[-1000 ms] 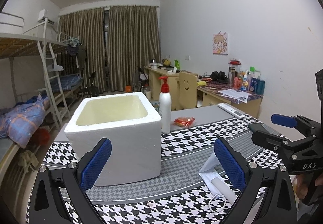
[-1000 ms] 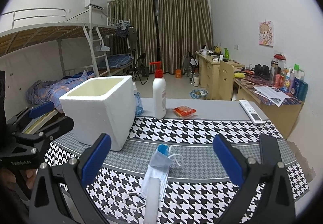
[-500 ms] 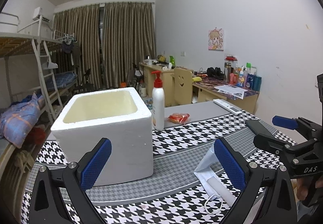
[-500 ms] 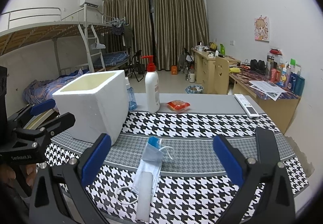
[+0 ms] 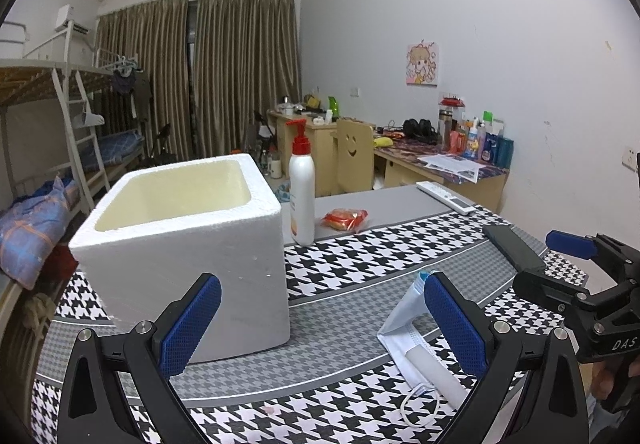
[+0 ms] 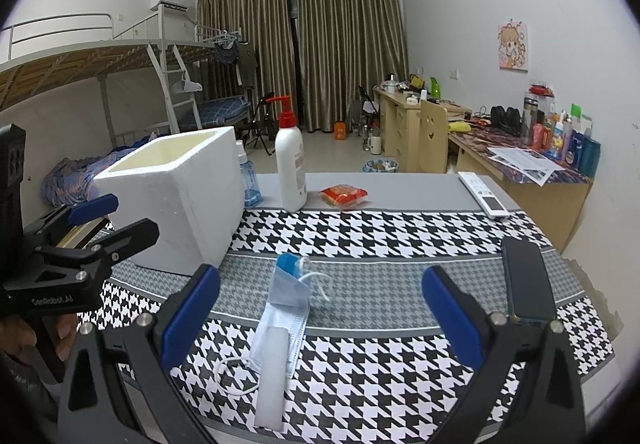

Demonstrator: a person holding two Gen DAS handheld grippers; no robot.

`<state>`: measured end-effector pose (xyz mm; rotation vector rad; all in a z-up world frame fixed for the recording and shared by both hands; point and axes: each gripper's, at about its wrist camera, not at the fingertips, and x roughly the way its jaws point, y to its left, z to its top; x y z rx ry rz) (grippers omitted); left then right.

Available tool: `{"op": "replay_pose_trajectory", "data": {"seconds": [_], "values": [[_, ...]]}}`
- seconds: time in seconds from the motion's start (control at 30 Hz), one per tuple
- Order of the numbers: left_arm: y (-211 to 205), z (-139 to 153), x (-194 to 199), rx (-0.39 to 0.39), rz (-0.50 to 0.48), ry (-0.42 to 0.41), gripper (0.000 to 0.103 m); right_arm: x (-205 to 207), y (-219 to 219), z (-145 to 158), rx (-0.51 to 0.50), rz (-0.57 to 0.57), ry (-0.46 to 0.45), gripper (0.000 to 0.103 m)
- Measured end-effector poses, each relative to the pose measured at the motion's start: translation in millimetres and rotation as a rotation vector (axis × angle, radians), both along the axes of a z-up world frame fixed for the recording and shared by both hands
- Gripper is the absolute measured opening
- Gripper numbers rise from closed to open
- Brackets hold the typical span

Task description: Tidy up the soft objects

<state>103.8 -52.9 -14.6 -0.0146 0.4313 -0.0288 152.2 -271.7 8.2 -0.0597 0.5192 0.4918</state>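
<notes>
A pale blue face mask [image 6: 286,308] lies crumpled on the houndstooth tablecloth [image 6: 380,232], its ear loop [image 6: 234,376] trailing toward me and a white foam strip [image 6: 272,372] resting on its near end. My right gripper [image 6: 320,308] hovers open above and around it, touching nothing. In the left wrist view the mask [image 5: 408,320] sits behind the right finger. My left gripper [image 5: 322,320] is open in front of the white foam box [image 5: 188,240], which stands open-topped at the table's left. The right gripper [image 5: 560,264] shows at that view's right edge.
A white pump bottle [image 6: 291,168], a small blue bottle [image 6: 248,180] and a red snack packet [image 6: 344,196] stand behind the cloth. A white remote [image 6: 482,196] and a black phone [image 6: 526,276] lie at the right. Bunk bed left, desks right.
Both grippers have drifted a little lower and closer over the table; the foam box and mask appear nearer. Nothing was grasped or moved.
</notes>
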Motion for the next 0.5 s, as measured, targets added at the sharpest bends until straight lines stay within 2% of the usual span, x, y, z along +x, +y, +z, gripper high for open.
{"op": "replay_pose_trajectory", "data": {"seconds": [0.5], "values": [[-16,-16,20,0.024,-0.076,0.051,0.102,6,-8,-11,-0.015,-0.015,0.032,0.102]]}}
